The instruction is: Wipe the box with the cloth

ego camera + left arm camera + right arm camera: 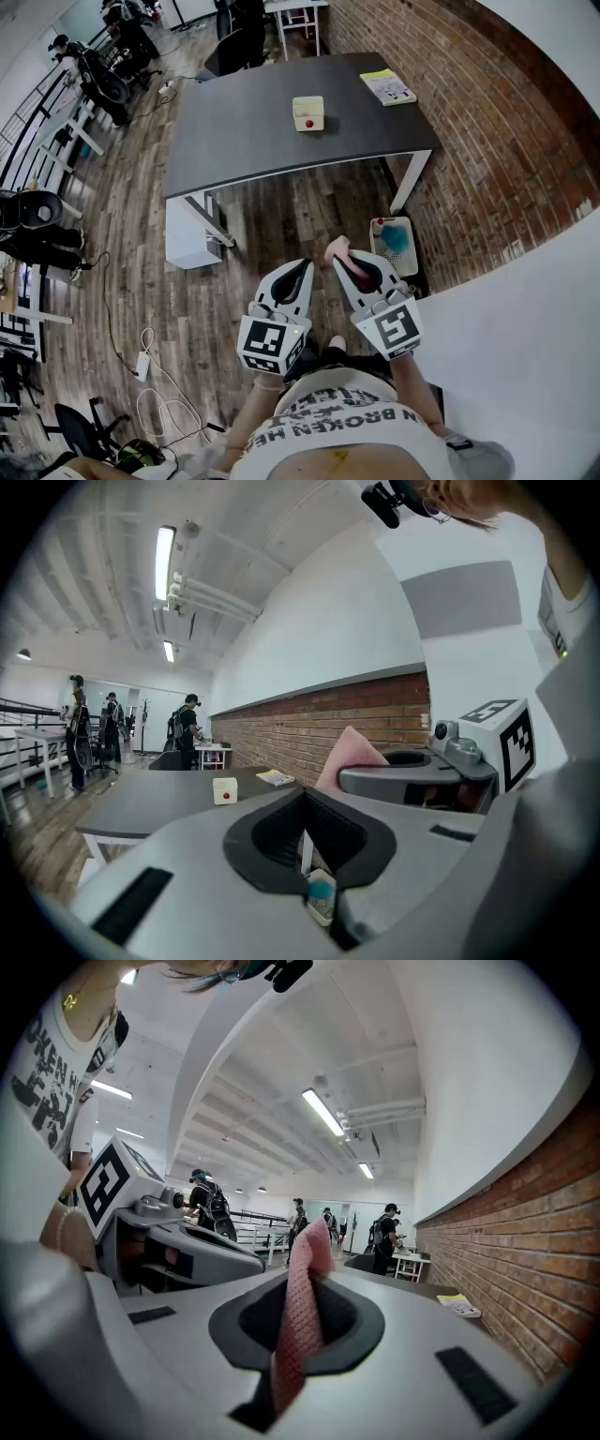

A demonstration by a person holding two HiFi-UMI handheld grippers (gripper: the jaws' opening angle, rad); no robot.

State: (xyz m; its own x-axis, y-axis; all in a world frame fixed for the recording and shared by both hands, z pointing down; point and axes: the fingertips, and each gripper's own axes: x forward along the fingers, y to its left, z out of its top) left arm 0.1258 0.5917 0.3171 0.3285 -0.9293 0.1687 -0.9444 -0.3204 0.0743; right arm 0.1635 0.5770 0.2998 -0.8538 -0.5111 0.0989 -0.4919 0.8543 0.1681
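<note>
Brick wall runs along the right side of the tabletop, and plank floor spreads to its left and in front of it. The dark grey tabletop itself stands on white legs, well ahead of the person.

Both tongs are held side by side over the floor, well short of the tabletop's near edge and pointing roughly level towards it. The left tongs are pressed together with nothing between them. The right tongs, just beside the left ones, are pinching the pink cloth, which stands up out of their tips in a fold and hangs down below them in the right gripper view.

On the floor beside the tabletop's near right leg lies a white tray with something blue in it.

A yellow booklet lies flat at the tabletop's far right corner, close to the wall side.

The box, cream with a red dot on its near face, sits upright about the middle of the tabletop, well apart from the booklet and from both tongs. The cloth is nowhere near it.
</note>
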